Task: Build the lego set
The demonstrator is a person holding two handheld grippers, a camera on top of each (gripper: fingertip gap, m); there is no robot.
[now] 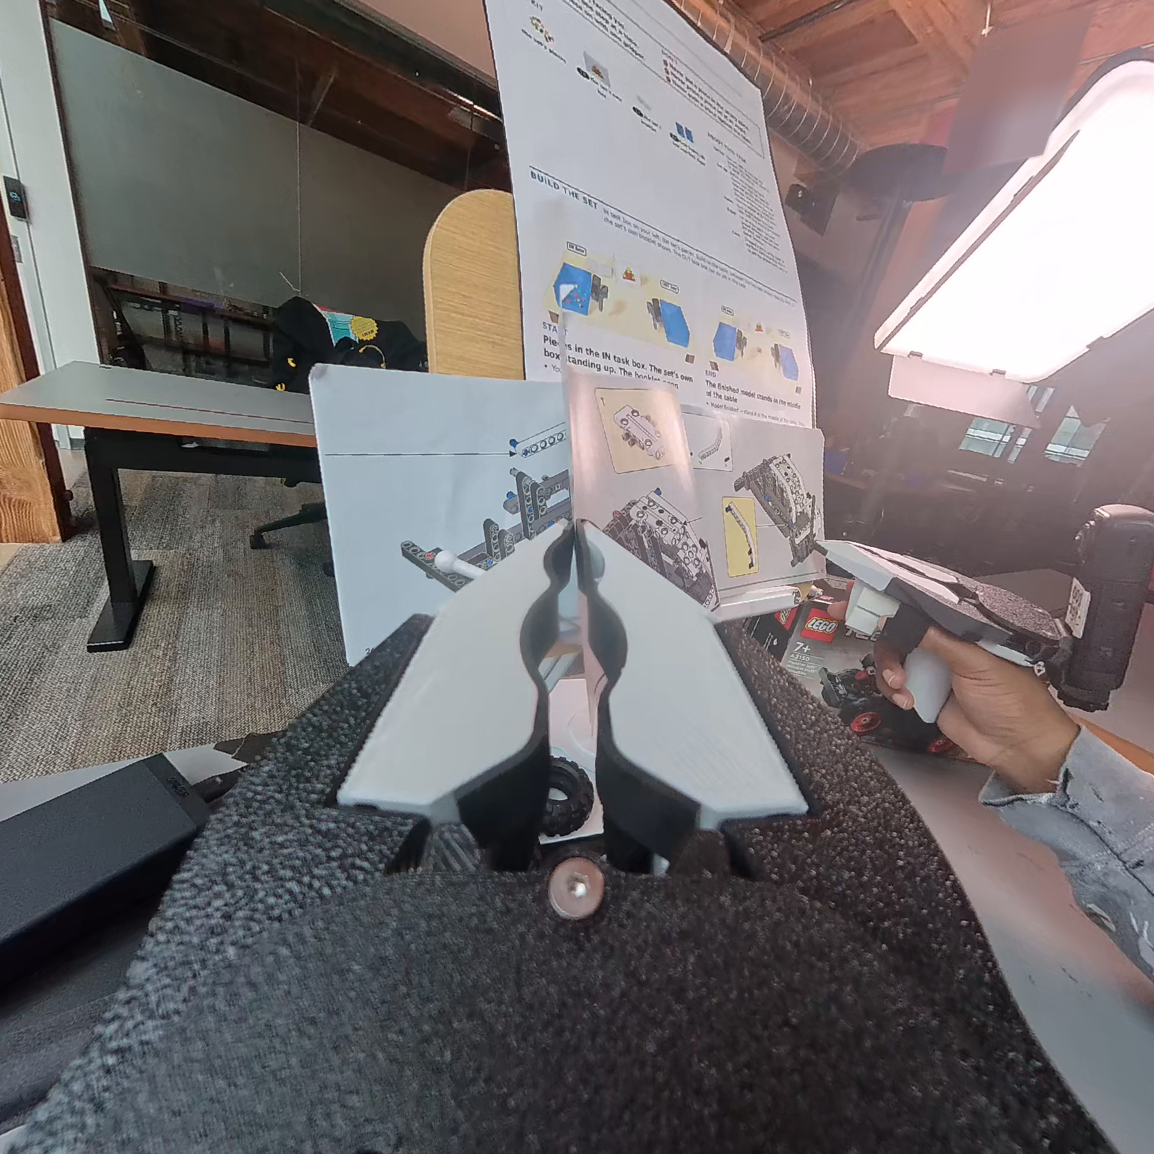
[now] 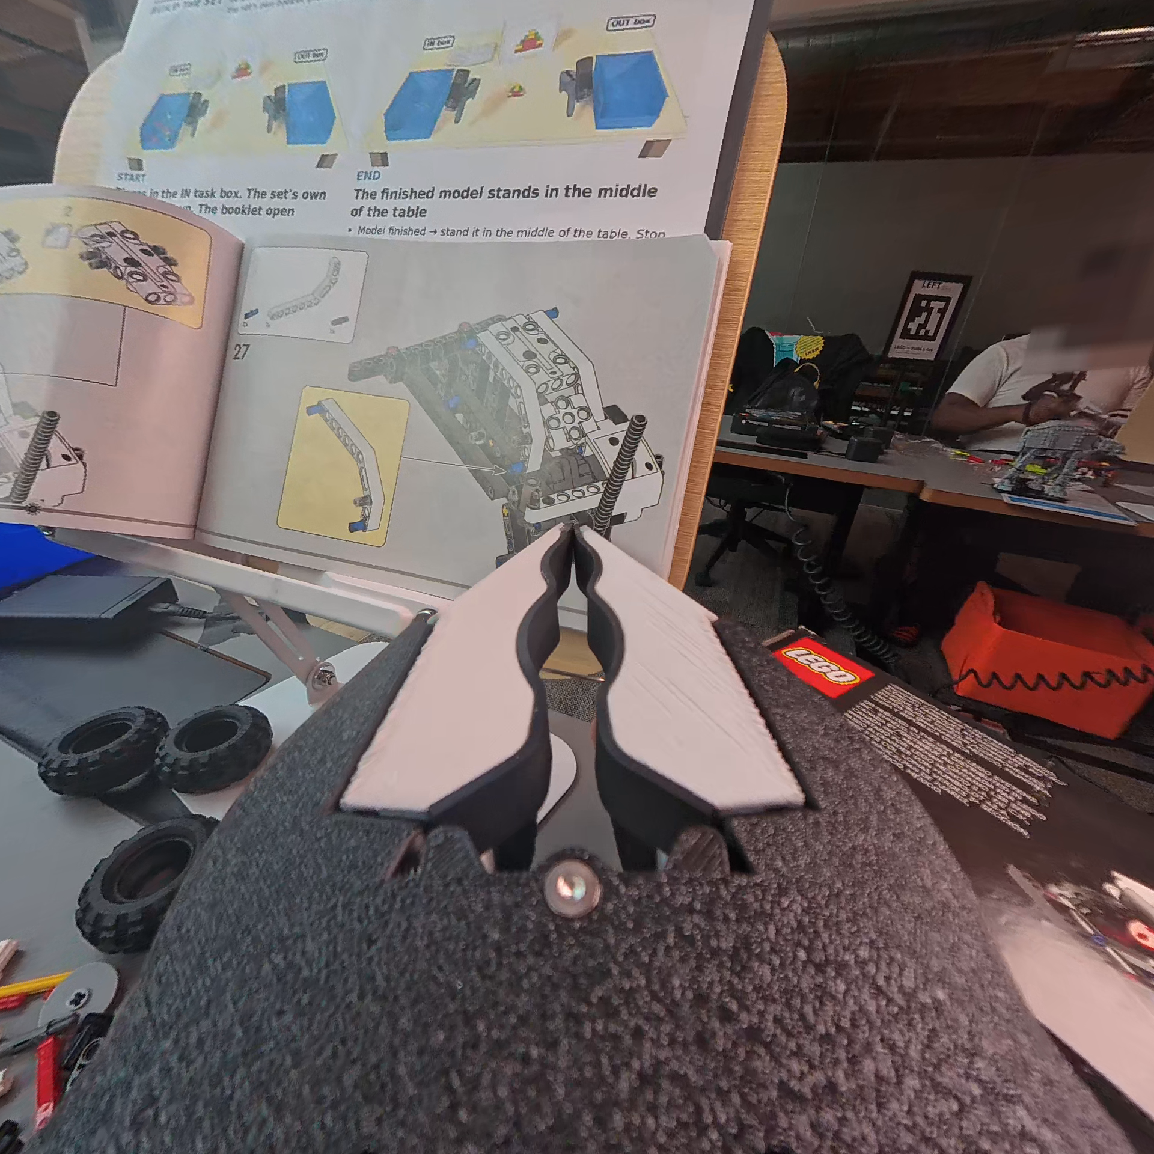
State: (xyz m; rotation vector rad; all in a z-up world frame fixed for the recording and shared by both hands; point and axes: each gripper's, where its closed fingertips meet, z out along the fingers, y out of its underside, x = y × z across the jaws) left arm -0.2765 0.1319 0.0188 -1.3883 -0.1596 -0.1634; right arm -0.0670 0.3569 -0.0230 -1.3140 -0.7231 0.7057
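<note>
The open instruction booklet (image 1: 424, 499) stands on a white stand (image 2: 268, 587) behind the table. My left gripper (image 1: 573, 531) is shut on one booklet page (image 1: 631, 437), which stands edge-on and curls to the right. The same page bulges at the left of the right wrist view (image 2: 125, 312). My right gripper (image 2: 573, 531) is shut and empty, its tips at the lower edge of the booklet's right page (image 2: 437, 406). It also shows in the left wrist view (image 1: 830, 552), held by a hand. Three black tyres (image 2: 103, 749) (image 2: 215, 743) (image 2: 137, 874) lie on the table.
A large printed instruction sheet (image 2: 437, 125) stands behind the booklet. The black set box (image 2: 937, 749) lies at the right. A black power adapter (image 1: 81, 843) lies at the left. Small loose parts (image 2: 44, 1049) lie at the near left. A person sits at a far table (image 2: 999, 387). The gap from one gripper's tips to the other's is roughly 30 centimetres.
</note>
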